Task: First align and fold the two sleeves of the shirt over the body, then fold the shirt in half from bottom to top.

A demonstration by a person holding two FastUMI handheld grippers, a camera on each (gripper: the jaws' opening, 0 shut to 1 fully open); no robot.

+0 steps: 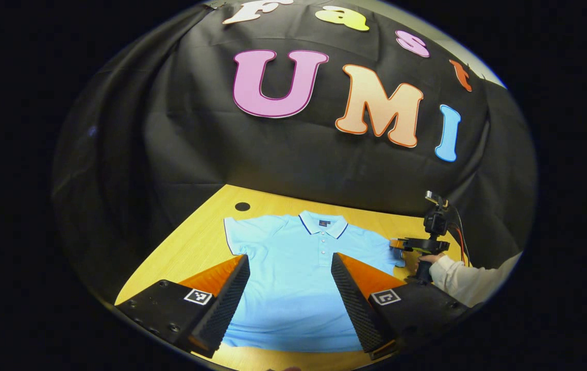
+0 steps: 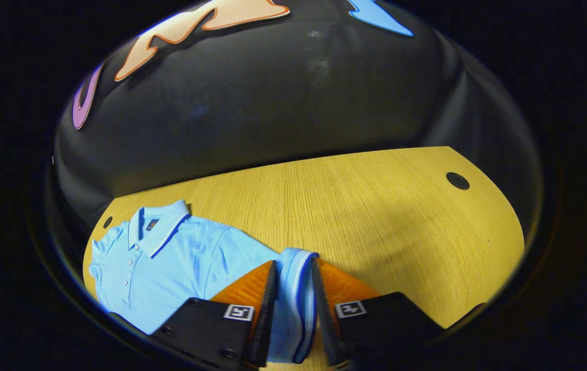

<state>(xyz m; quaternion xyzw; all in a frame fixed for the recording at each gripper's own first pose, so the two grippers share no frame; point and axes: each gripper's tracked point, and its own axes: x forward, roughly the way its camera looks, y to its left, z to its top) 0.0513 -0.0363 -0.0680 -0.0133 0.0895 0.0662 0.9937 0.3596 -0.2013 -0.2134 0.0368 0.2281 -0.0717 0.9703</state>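
A light blue polo shirt (image 1: 293, 288) lies flat and face up on the wooden table (image 1: 195, 247), collar toward the wall, both short sleeves spread out. My left gripper (image 1: 289, 256) hovers open over the shirt's lower body with nothing between its fingers. My right gripper (image 2: 293, 262) is at the end of the sleeve (image 2: 296, 299) on its side of the shirt (image 2: 169, 268). Its fingers stand close together with the bunched cuff pinched between them. In the left gripper view the right gripper (image 1: 399, 246) sits low at that sleeve's tip.
A hand in a white sleeve (image 1: 468, 281) holds the right gripper at the table's right side. Bare wood (image 2: 386, 216) stretches beyond the sleeve. Round dark holes (image 1: 242, 206) (image 2: 457, 180) mark the tabletop near the back. The black cloth wall rises just behind the table.
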